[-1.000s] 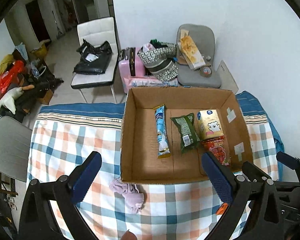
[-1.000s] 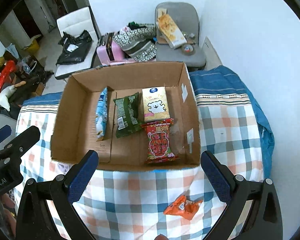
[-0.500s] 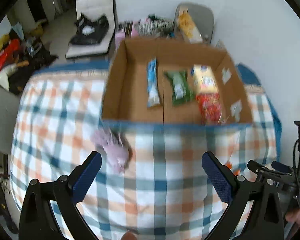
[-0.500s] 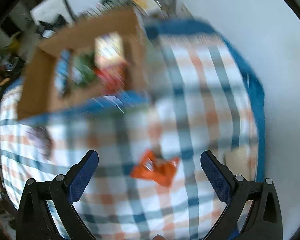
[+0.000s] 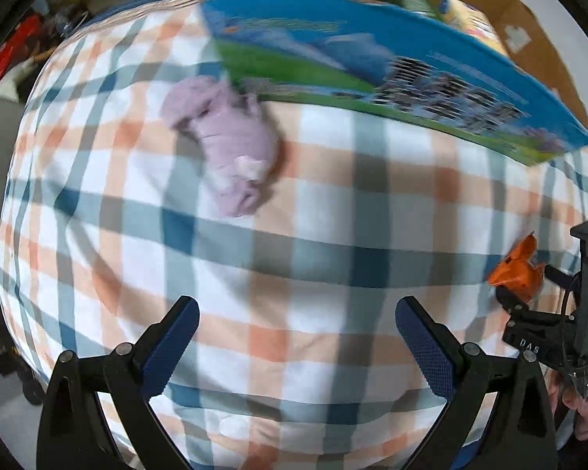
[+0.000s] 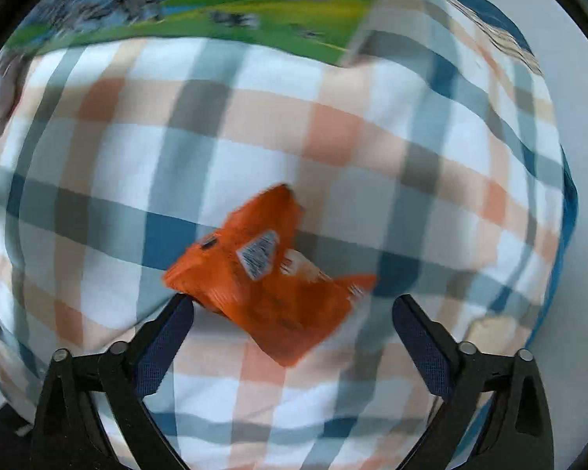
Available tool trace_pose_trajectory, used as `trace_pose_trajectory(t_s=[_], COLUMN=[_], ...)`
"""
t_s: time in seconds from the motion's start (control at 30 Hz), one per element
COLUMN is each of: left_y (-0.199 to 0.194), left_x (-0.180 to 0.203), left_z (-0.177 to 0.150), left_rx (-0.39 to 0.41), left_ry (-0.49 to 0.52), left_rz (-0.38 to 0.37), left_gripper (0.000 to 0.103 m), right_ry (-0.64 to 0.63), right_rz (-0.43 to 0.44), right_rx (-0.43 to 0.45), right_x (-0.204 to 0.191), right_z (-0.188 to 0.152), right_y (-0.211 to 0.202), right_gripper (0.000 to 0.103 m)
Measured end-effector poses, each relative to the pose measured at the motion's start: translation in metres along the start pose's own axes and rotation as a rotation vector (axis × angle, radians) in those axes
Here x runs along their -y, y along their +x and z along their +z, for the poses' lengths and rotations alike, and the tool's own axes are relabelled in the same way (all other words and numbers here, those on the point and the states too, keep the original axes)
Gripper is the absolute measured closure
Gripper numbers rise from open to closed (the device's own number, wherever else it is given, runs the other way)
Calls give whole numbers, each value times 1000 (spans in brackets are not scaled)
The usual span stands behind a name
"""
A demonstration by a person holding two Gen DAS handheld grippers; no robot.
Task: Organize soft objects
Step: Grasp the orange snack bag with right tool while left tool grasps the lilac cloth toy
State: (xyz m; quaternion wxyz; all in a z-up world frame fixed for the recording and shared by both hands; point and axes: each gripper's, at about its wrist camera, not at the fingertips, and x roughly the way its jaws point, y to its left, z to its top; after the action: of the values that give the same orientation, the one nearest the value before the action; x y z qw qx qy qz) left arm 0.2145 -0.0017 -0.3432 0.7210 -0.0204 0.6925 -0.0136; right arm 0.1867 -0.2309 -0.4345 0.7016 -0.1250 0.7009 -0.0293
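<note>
An orange snack packet (image 6: 270,278) lies on the checked cloth, just beyond and between my right gripper's (image 6: 292,321) open fingers; the left fingertip (image 6: 178,315) is at its edge. It also shows at the right of the left wrist view (image 5: 517,270), beside the right gripper's body. A crumpled lilac cloth (image 5: 227,145) lies on the checked cloth in front of the cardboard box's (image 5: 372,74) blue and green printed wall. My left gripper (image 5: 298,325) is open and empty, low over the cloth, with the lilac cloth ahead to its left. Packets inside the box barely show.
The checked cloth (image 5: 294,235) covers the table; its blue edge (image 6: 568,203) drops off at the right, near a white wall. The box wall (image 6: 200,4) fills the far side in the right wrist view. Clutter lies on the floor at far left (image 5: 8,55).
Both grippers have come down and forward close to the cloth. The right one has closed in on the orange packet; the left one now sees the lilac cloth much nearer. Both stay open.
</note>
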Motion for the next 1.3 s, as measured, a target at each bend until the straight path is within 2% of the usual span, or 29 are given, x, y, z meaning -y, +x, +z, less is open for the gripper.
trace_pose_trajectory(t_s=[0.1,0.17,0.27,0.37,0.57,0.8,0.83,0.97,1.03,1.17,1.3], left_y=[-7,-12,-16,-12,22,61,64,64,60,46,32], left_x=[-17,-32,-54,-70,-83,-77,-76,-73,-72,-61,-40], left_z=[7,16,33,52,84,105,104,110,107,90,59], left_rx=[25,40,44,37,-41,-96,-89,-62,-53,-26,-22], left_ry=[-46,-94,-173,-236,-275,-230,-224,-198,-183,-124,-50], left_rz=[9,7,-4,-27,-57,-68,-62,-71,-89,-65,-53], left_gripper=[0,0,0,0,0,1,5,50,63,66,66], right_ry=[88,210,384,460,454,382,377,359,350,323,265], right_rz=[29,110,259,316,302,249,249,245,238,242,250], right_rx=[-30,-83,-127,-136,-143,-121,-121,-115,-114,-114,-93], right_x=[6,18,33,37,39,23,22,21,23,26,30], right_z=[3,5,8,12,17,16,15,10,14,12,5], right_y=[-2,-4,-4,-2,2,-7,-7,-17,-26,-30,-23], right_gripper=[22,26,26,24,14,13,13,13,13,13,13])
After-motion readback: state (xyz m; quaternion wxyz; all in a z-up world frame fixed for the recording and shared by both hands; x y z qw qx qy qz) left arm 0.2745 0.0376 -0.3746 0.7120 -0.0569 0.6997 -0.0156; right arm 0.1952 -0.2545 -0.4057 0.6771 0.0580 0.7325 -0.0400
